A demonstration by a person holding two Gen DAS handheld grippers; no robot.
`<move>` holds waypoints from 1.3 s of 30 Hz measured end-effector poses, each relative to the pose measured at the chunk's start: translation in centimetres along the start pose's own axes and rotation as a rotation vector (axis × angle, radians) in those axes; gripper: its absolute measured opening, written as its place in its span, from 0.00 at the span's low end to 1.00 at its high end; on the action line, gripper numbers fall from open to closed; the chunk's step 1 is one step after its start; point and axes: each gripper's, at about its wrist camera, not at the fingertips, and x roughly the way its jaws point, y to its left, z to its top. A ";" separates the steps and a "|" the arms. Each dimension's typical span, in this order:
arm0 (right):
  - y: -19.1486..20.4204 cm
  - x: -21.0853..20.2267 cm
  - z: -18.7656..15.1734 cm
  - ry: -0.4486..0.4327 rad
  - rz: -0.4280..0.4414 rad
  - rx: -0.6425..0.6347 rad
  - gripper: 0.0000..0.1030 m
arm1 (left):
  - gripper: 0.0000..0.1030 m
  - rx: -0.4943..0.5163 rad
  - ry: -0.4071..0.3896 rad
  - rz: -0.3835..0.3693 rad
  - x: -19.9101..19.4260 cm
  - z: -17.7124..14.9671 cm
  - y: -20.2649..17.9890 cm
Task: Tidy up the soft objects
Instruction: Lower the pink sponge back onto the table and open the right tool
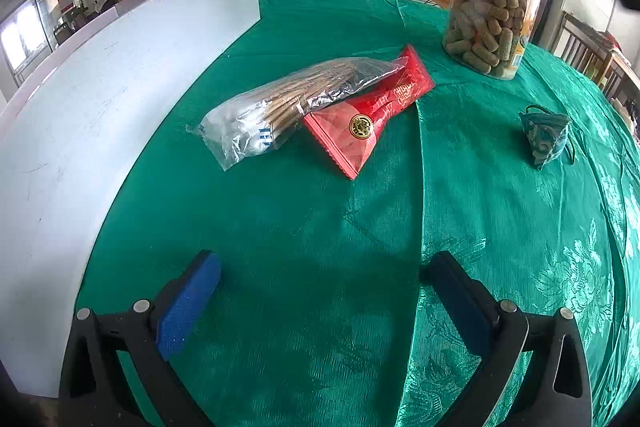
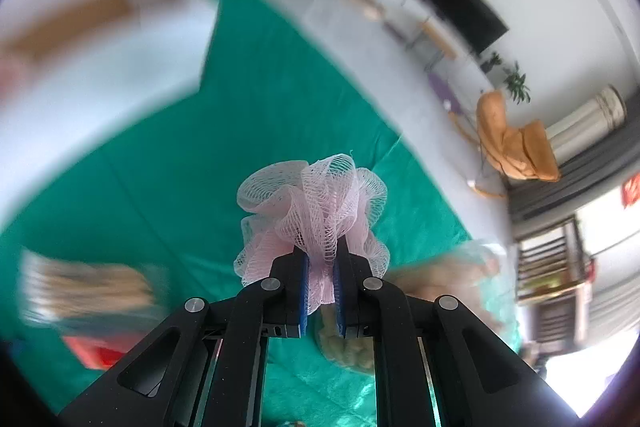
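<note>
Pink mesh bath pouf (image 2: 316,211) sat pinched between the blue pads (image 2: 305,291) of my right gripper (image 2: 321,279), jaws nearly together on its gathered middle, the ruffles fanning out above the green tablecloth (image 2: 160,167). My left gripper (image 1: 320,283) hung wide apart over the cloth with nothing between its fingers (image 1: 188,303). Ahead of it lay a clear bag of sticks (image 1: 288,103) overlapping a red packet (image 1: 372,111), and off to the right a small green pouch (image 1: 544,135). A plastic jar of pellets (image 1: 490,23) stood farther back, beside a white board (image 1: 100,99).
</note>
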 end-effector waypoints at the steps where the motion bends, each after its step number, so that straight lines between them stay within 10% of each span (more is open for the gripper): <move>1: -1.2 -1.6 -0.2 -0.037 0.017 0.043 0.10 | 1.00 0.000 0.000 0.000 0.0 0.0 0.0; 10: -15.4 -11.2 -10.6 -0.209 -0.050 0.404 0.12 | 1.00 -0.001 0.000 0.000 -0.2 -0.2 0.1; 16: -20.6 -8.4 -20.7 -0.095 -0.192 0.590 0.13 | 1.00 0.000 0.000 0.000 -0.1 -0.1 0.0; 22: -20.4 -2.2 -26.2 -0.009 -0.209 0.639 0.15 | 1.00 0.000 0.000 0.000 -0.1 -0.1 0.1; 26: -18.2 0.0 -27.3 0.032 -0.183 0.592 0.54 | 1.00 0.000 0.000 0.000 -0.1 -0.1 0.1; 29: -16.1 -0.2 -28.3 0.044 -0.159 0.547 0.63 | 1.00 0.000 0.000 0.000 -0.1 -0.2 0.1; 39: -16.0 -3.0 -33.0 0.070 -0.004 0.670 0.67 | 1.00 0.000 0.000 0.000 -0.1 -0.2 0.1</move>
